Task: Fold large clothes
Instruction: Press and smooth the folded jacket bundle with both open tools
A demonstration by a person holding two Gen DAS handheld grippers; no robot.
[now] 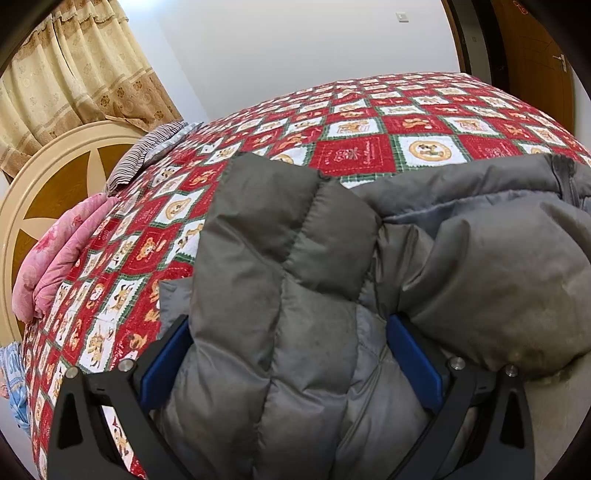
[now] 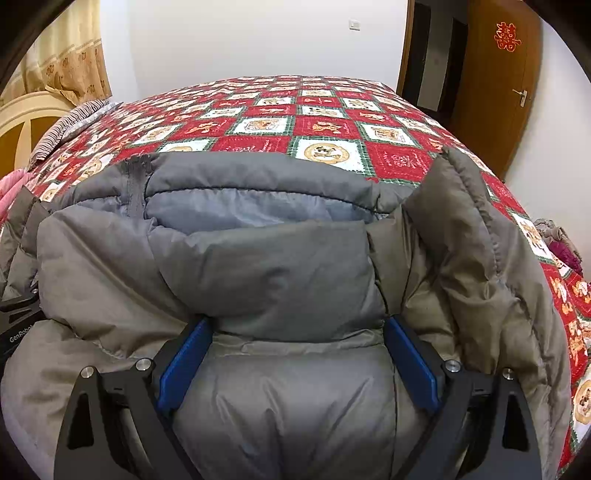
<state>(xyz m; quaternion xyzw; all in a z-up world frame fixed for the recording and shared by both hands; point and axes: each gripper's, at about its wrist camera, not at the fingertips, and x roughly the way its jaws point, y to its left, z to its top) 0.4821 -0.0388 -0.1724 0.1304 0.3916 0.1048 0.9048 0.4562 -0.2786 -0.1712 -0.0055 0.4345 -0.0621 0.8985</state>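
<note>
White lettering reading "GenRobo" (cut off by the jacket) shows on the black body of the left gripper where it peeks in at the left edge of the right wrist view. A red paper double-happiness character is stuck on the brown wooden door. The quilt on the bed is a patchwork of red and white squares with cartoon figures and small script too blurred to read.

The grey padded jacket lies on the near part of the quilt, its zip and paler lining turned upward. In the left wrist view, the left gripper has its blue pads spread wide with a thick quilted fold of the jacket bulging between them and touching both. The right gripper likewise stands wide, a puffy fold filling the gap between its blue pads; whether either one is squeezing the fabric cannot be told.

A pink folded blanket and a striped cloth lie by the round headboard, with a beige curtain behind.
</note>
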